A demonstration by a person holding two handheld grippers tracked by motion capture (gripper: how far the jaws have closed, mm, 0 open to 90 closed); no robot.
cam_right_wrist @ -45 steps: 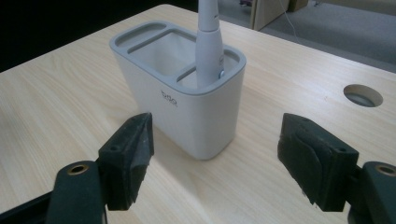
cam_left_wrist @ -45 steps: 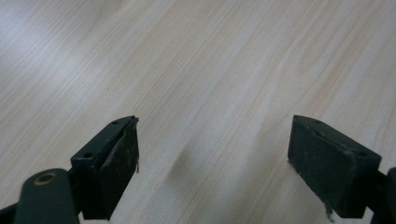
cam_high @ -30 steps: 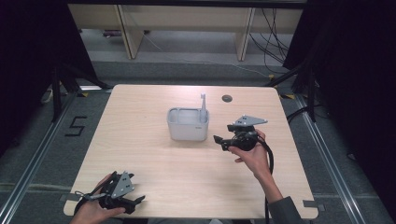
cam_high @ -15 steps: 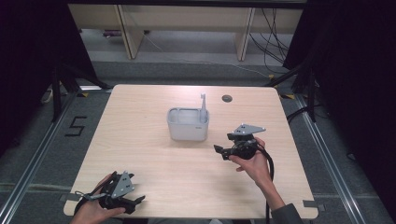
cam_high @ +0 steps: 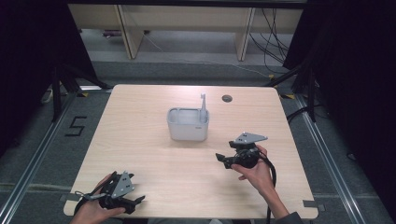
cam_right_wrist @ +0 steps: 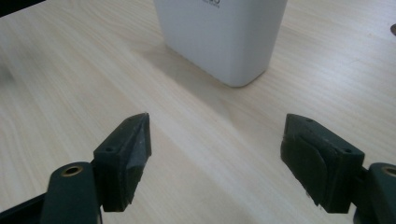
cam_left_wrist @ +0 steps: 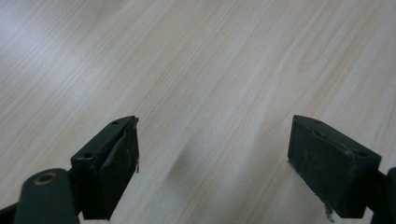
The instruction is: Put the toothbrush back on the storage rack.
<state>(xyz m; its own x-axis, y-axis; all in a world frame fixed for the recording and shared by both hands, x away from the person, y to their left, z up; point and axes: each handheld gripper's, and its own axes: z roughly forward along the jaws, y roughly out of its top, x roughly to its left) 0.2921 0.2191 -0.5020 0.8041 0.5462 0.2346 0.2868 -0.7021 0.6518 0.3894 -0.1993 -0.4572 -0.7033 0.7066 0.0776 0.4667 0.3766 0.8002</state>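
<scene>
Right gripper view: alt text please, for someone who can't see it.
The right hand-held gripper points its two black jaws, spread wide with nothing between them, at a white rounded plastic container standing a little ahead on the light wood-grain table. The container's shadow falls on the table toward the jaws.

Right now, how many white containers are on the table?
1. The white container stands near the table's middle, ahead of the right gripper, apart from its open jaws. An upright stick rises at its right rear corner; its contents can't be seen.
</scene>
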